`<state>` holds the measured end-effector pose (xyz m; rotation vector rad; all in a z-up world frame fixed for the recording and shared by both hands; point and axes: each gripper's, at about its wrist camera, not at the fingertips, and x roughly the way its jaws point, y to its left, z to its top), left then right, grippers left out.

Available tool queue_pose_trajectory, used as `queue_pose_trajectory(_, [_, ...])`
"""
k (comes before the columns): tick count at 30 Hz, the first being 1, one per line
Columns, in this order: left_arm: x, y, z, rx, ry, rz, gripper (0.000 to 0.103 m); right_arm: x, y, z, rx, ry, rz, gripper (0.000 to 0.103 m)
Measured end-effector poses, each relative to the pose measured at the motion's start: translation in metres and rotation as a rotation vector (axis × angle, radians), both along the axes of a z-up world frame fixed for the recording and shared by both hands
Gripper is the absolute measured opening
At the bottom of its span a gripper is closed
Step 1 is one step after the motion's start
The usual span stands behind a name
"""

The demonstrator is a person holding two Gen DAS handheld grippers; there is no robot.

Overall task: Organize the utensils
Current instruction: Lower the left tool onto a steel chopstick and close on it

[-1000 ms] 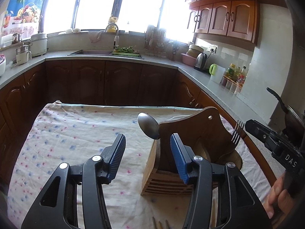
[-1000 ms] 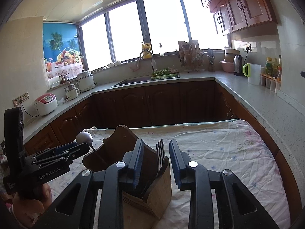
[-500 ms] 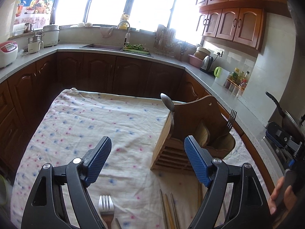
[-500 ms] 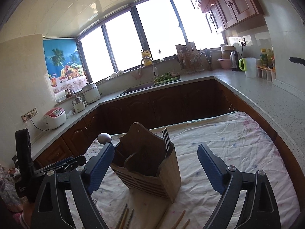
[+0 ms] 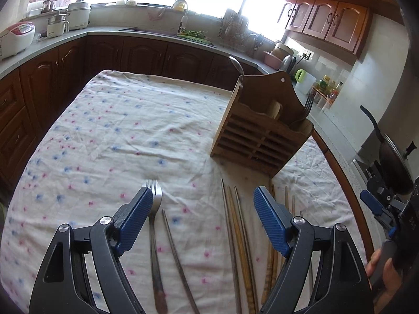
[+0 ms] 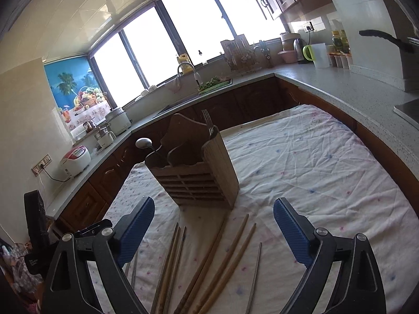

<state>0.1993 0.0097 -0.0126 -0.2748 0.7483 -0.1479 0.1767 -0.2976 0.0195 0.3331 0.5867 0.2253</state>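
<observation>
Both grippers have just backed away from the holder — spoon and fork now stand in it. Left gripper and right gripper have spread their jaws, empty, over the chopsticks and a second fork lying on the cloth — next to sort.

The cloth was white with pink and blue flecks; the wooden holder brown; tong pads blue.
</observation>
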Motion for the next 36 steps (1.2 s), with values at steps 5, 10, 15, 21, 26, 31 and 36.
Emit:
queue_pose_trajectory(5, [-0.019,0.002,-0.019,-0.016,0.054,0.006,0.081,-0.016,-0.006,-0.022,0.005,0.081,-0.016,0.094])
queue_pose_trajectory(10, [-0.03,0.002,-0.032,-0.02,0.092,0.006,0.081,-0.029,-0.007,-0.04,-0.013,0.127,-0.025,0.094])
queue_pose_trajectory(15, [-0.031,-0.003,-0.04,-0.019,0.122,-0.006,0.081,-0.033,-0.008,-0.051,-0.023,0.152,-0.031,0.094])
queue_pose_trajectory(21, [-0.022,-0.011,-0.04,0.004,0.129,-0.015,0.081,-0.027,-0.005,-0.051,-0.053,0.151,-0.034,0.094])
queue_pose_trajectory(26, [-0.01,-0.016,-0.041,0.027,0.139,-0.015,0.081,-0.019,-0.004,-0.055,-0.059,0.163,-0.033,0.092])
queue_pose_trajectory(31, [0.003,-0.021,-0.044,0.038,0.159,-0.027,0.081,-0.005,0.003,-0.058,-0.08,0.179,-0.013,0.075])
queue_pose_trajectory(36, [0.021,-0.028,-0.043,0.038,0.171,-0.049,0.068,0.016,0.013,-0.061,-0.099,0.2,0.021,0.05])
